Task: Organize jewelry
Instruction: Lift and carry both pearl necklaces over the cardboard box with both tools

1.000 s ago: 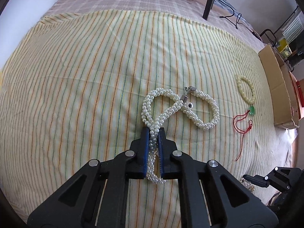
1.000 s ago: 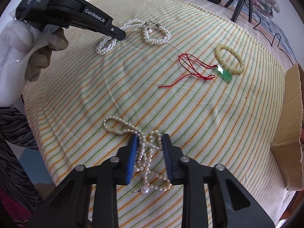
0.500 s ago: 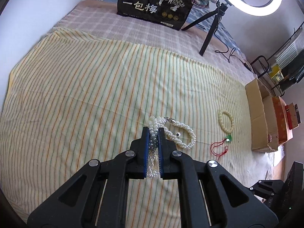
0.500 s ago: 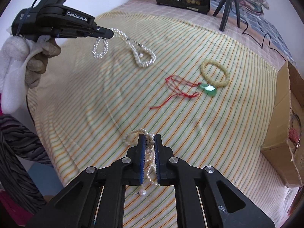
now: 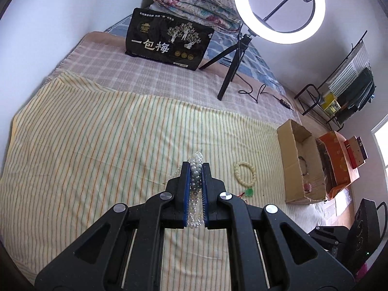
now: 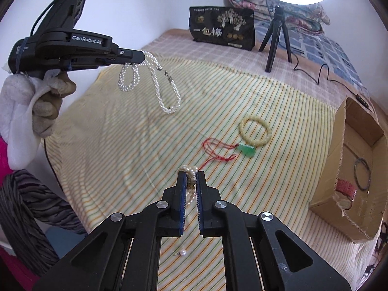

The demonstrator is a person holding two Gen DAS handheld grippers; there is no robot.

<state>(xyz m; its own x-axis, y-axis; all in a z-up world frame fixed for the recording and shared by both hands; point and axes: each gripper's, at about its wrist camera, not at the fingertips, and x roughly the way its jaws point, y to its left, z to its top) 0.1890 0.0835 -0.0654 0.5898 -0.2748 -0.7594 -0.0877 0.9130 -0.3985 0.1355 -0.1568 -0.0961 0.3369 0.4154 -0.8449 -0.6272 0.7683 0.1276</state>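
My left gripper (image 5: 196, 166) is shut on a thick white pearl necklace (image 5: 196, 177) and holds it high above the striped cloth; in the right wrist view the left gripper (image 6: 143, 57) shows with the necklace (image 6: 167, 89) dangling below it. My right gripper (image 6: 191, 173) is shut on a thinner pearl strand (image 6: 190, 178), lifted off the cloth. A cream bead bracelet (image 6: 254, 131) and a green pendant (image 6: 247, 150) on a red cord (image 6: 215, 151) lie on the cloth (image 6: 145, 145).
An open cardboard box (image 6: 359, 169) with a dark ring and small items stands at the right edge of the bed. A loose pearl earring (image 6: 182, 252) lies under my right gripper. A black bag (image 5: 167, 41) and a ring light tripod (image 5: 232, 58) stand at the back.
Both grippers rose from the cloth. The left lifted the thick pearl necklace clear of the bed. The right closed on the thin pearl strand and lifted it.
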